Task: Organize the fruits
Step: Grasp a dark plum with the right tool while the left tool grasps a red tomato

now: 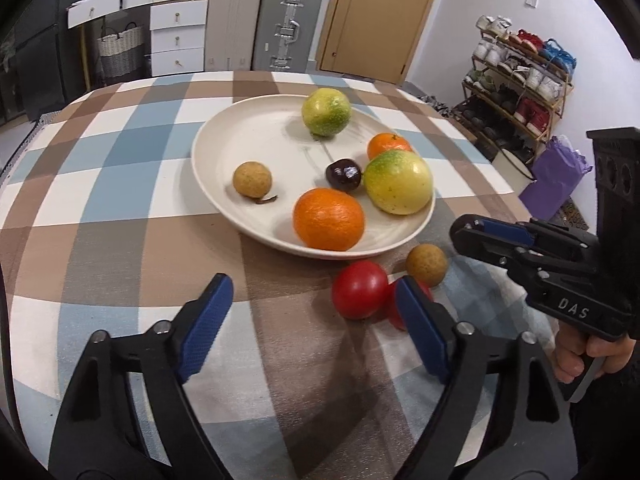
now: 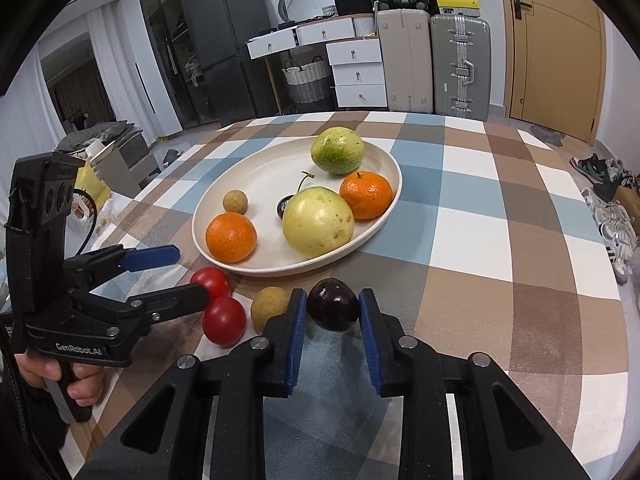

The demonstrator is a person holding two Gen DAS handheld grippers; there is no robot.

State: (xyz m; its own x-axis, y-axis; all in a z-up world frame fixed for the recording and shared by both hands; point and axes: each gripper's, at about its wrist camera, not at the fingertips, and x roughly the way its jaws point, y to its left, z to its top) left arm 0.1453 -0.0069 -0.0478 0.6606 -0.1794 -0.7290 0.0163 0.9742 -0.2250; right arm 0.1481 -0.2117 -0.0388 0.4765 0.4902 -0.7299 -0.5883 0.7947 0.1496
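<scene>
While a checked cloth in blue, brown and white covers the bench, the round cream plate holds two oranges, two green-yellow fruits, a longan and a dark plum; right claw pinches a glossy dark plum beside the plate, left claw spread near two smooth red tomatoes

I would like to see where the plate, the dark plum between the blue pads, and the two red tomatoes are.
plate [image 2: 240, 168], right wrist view, bare inside surface.
dark plum [image 2: 333, 304], right wrist view, its front.
red tomato, far one [image 2: 211, 282], right wrist view, top.
red tomato, near one [image 2: 224, 321], right wrist view, middle.
</scene>
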